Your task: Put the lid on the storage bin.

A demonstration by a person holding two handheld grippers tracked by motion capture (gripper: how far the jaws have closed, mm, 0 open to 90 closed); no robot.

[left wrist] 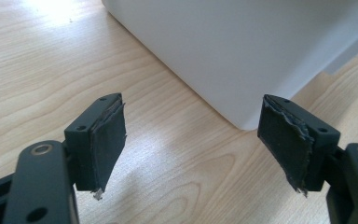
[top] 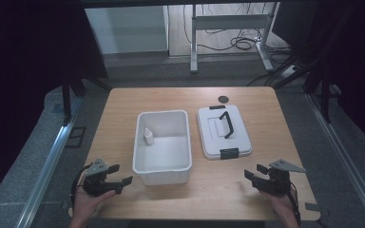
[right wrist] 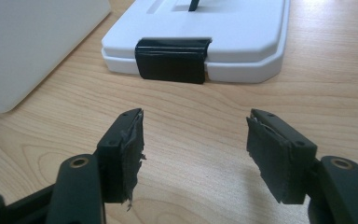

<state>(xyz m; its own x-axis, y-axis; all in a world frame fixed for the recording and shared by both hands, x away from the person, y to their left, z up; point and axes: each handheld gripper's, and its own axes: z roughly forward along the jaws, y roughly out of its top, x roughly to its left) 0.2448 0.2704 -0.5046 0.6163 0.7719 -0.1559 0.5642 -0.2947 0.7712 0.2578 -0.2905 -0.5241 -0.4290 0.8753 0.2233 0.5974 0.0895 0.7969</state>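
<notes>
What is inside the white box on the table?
In the high view, the white box holds one small white bottle, upright near its left wall. The rest of the floor that shows looks bare. The near wall hides the strip of floor just behind it.

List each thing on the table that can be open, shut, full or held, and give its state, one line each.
Box: open, lid off, upright.
Small bottle: standing inside the box, capped.
Lid: flat on the table beside the box, handle up.
Left gripper: open, holding nothing.
Right gripper: open, holding nothing.
</notes>
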